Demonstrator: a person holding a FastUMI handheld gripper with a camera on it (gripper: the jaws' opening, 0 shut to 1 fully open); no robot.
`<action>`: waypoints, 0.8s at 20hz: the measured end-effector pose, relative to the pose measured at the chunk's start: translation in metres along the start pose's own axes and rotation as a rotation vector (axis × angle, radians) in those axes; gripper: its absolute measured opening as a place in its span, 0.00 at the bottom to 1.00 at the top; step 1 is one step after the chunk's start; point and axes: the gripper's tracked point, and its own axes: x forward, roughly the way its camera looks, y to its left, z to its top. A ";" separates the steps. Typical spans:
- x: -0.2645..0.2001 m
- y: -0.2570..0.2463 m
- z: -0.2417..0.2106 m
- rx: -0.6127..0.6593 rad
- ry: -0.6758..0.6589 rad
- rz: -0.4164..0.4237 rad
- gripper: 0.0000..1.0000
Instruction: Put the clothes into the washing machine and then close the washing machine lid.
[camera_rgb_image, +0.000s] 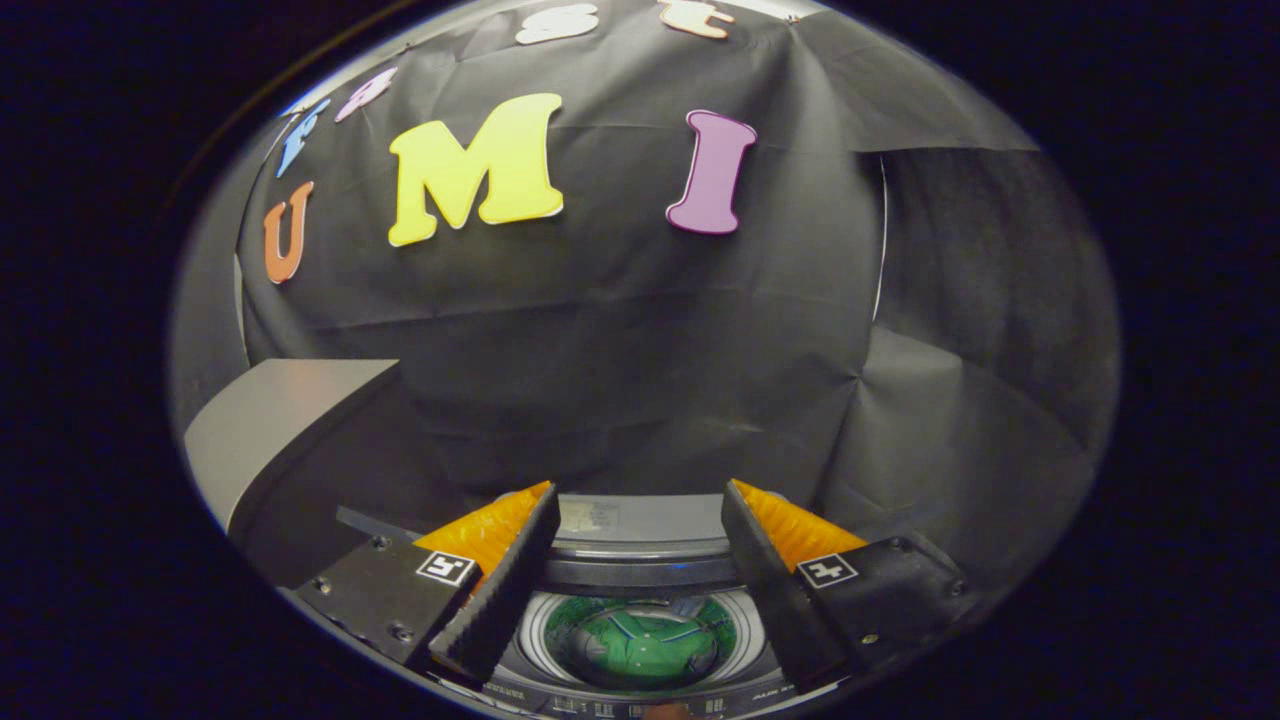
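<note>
below the gripper (640, 560), between its two fingers, sits the grey top-loading washing machine (640, 560) with its round drum opening facing up. the fingers are spread wide apart and hold nothing; empty space separates them, and the drum shows through the gap.

inside the drum lies the green garment with pale stripes (645, 645). it rests low in the ribbed light-coloured tub (745, 630), fully below the rim, with nothing draped over the edge as far as the view allows. whether further clothes lie under it cannot be told.

status of the task, as judged from this view:
- loading step: appears complete for the visible garment, since it is in the drum and the fingers are empty.
- lid step: not yet done. the drum opening is uncovered.

to the gripper's left, beside the machine, a flat grey panel with a dark underside (290, 420) stands raised at an angle. it is probably the open lid of the machine, but its hinge is hidden, so this is a judgement only.

remaining work: bring the fingers to the free edge of that panel, then swing it down over the opening until it seats. caution: the panel is smooth and may slip from a loose pinch.

behind the machine hangs the black cloth wall (640, 330) of the booth.
</note>
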 end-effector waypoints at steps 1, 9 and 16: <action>-0.001 0.000 -0.008 -0.003 0.017 -0.002 1.00; -0.014 -0.007 -0.080 -0.049 0.160 -0.047 1.00; -0.039 0.006 -0.041 -0.023 0.059 -0.047 1.00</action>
